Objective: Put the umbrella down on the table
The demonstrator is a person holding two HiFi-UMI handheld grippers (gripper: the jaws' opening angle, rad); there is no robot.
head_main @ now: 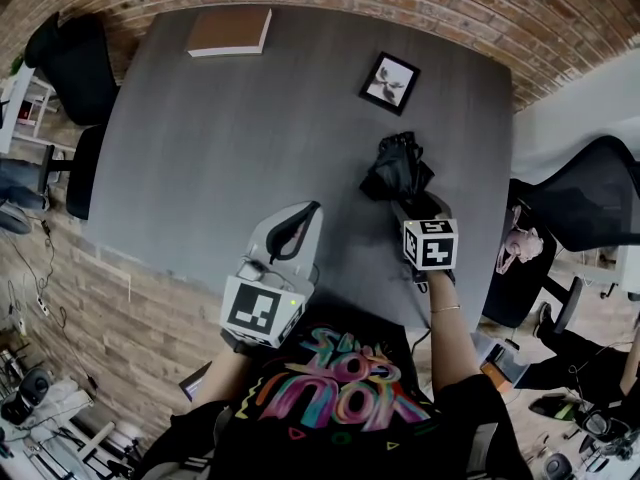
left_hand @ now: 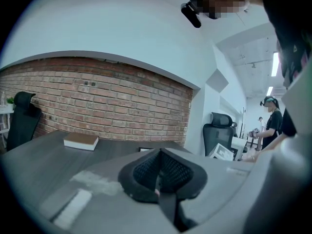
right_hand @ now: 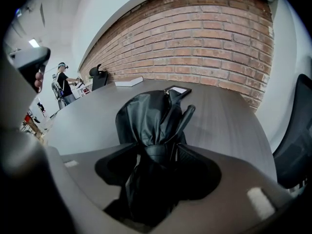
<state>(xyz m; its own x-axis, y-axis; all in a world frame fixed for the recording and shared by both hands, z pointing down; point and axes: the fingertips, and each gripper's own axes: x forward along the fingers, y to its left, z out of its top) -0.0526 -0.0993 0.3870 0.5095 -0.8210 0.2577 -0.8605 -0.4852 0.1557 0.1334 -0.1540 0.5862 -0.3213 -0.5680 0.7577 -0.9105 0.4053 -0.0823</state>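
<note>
A folded black umbrella (head_main: 398, 166) is held over the right part of the grey table (head_main: 230, 148) by the right gripper (head_main: 405, 203). Whether its fabric touches the tabletop cannot be told from the head view. In the right gripper view the grip is shown more plainly: the jaws of the right gripper (right_hand: 163, 152) are closed on the umbrella (right_hand: 146, 116) at its gathered neck. Bunched fabric is seen beyond the jaws and more hangs below them. The left gripper (head_main: 300, 223) is held at the near edge of the table, well apart from the umbrella. Only in the left gripper view are its pads (left_hand: 158, 172) seen pressed together with nothing between them. A book (head_main: 229, 30) is seen at the far left of the table and a picture frame (head_main: 389, 82) beyond the umbrella. A brick wall (left_hand: 112, 106) and another person (left_hand: 273, 121) are shown only in the gripper views.
</note>
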